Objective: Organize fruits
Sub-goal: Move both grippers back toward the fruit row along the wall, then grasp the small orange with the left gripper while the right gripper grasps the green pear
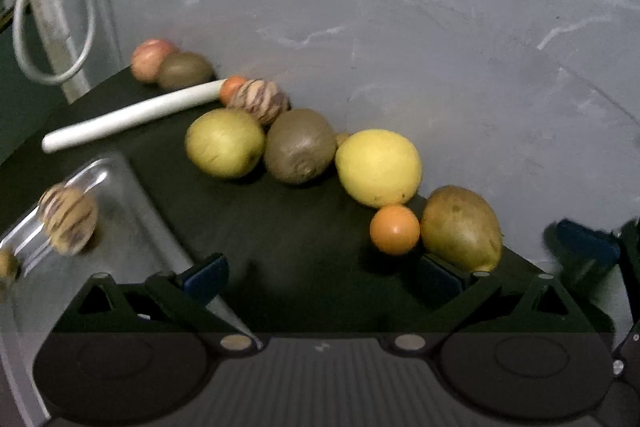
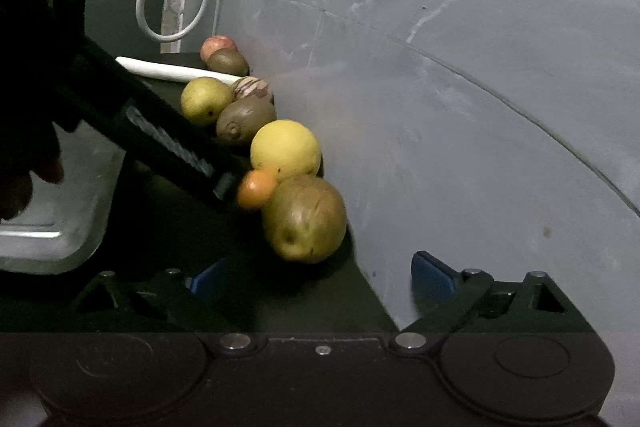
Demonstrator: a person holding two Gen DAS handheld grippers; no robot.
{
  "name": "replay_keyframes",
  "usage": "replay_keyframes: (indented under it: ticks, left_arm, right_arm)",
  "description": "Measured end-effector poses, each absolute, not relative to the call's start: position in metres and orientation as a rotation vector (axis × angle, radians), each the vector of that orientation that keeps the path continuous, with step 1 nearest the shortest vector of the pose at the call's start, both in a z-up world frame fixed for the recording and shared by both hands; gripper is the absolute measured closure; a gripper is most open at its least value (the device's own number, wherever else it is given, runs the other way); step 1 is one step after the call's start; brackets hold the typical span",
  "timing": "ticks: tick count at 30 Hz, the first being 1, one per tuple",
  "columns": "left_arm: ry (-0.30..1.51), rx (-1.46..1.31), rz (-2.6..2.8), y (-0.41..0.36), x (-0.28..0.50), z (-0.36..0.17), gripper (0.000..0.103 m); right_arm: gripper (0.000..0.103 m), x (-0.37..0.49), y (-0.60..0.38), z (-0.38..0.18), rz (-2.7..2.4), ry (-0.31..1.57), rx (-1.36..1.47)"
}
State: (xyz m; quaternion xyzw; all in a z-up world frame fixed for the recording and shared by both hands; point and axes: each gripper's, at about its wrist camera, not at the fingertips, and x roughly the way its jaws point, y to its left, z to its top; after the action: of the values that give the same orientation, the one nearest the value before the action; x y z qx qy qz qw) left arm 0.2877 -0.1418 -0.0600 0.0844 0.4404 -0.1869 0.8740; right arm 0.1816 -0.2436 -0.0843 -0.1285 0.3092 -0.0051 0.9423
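Grey scuffed wall (image 1: pixel 400 7) is backing a dark counter (image 1: pixel 260 227), where fruits are lying in a row along its foot: lemon (image 1: pixel 378 167), kiwi (image 1: pixel 300 147), small orange (image 1: pixel 394 229), brownish pear (image 1: pixel 460 227). Striped fruit (image 1: pixel 68 219) is sitting in the metal tray (image 1: pixel 132 227). Left gripper (image 1: pixel 324 281) and right gripper (image 2: pixel 316 279) are both showing fingers spread apart, gripping nothing.

Right gripper (image 2: pixel 320 275) low in frame, jaws wide, empty. Brownish pear (image 2: pixel 306 219) just above, touching small orange (image 2: pixel 256 189); lemon (image 2: pixel 285 149) behind.
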Motion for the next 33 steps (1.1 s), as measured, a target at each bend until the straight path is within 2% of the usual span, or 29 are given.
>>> replay_keyframes:
  ticks: [9, 12, 14, 18, 21, 24, 26, 27, 33]
  left_arm:
    - [0.901, 0.22, -0.466, -0.158, 0.304, -0.069, 0.008]
    - [0.903, 0.207, -0.498, -0.161, 0.305, -0.071, 0.012]
    - [0.905, 0.199, -0.517, -0.163, 0.305, -0.073, 0.018]
    - [0.907, 0.168, -0.529, -0.165, 0.303, -0.073, 0.026]
    - [0.916, 0.138, -0.55, -0.163, 0.304, -0.074, 0.035]
    - [0.921, 0.116, -0.571, -0.163, 0.303, -0.074, 0.049]
    - [0.926, 0.101, -0.588, -0.164, 0.303, -0.074, 0.062]
    - [0.93, 0.088, -0.597, -0.163, 0.303, -0.074, 0.065]
    - [0.964, -0.003, -0.582, -0.154, 0.302, -0.074, 0.068]
  right_arm:
    - [0.03, 0.207, -0.238, -0.095, -0.002, 0.635, -0.312]
    - [0.038, 0.209, -0.238, -0.098, -0.006, 0.643, -0.324]
    - [0.046, 0.209, -0.24, -0.099, -0.012, 0.641, -0.33]
    - [0.046, 0.21, -0.24, -0.101, -0.01, 0.637, -0.329]
    - [0.043, 0.211, -0.24, -0.102, -0.007, 0.635, -0.323]
    - [0.042, 0.21, -0.242, -0.103, -0.01, 0.635, -0.31]
    - [0.047, 0.209, -0.245, -0.103, -0.017, 0.632, -0.302]
    - [0.049, 0.209, -0.246, -0.102, -0.026, 0.629, -0.298]
    - [0.05, 0.208, -0.252, -0.099, -0.016, 0.64, -0.256]
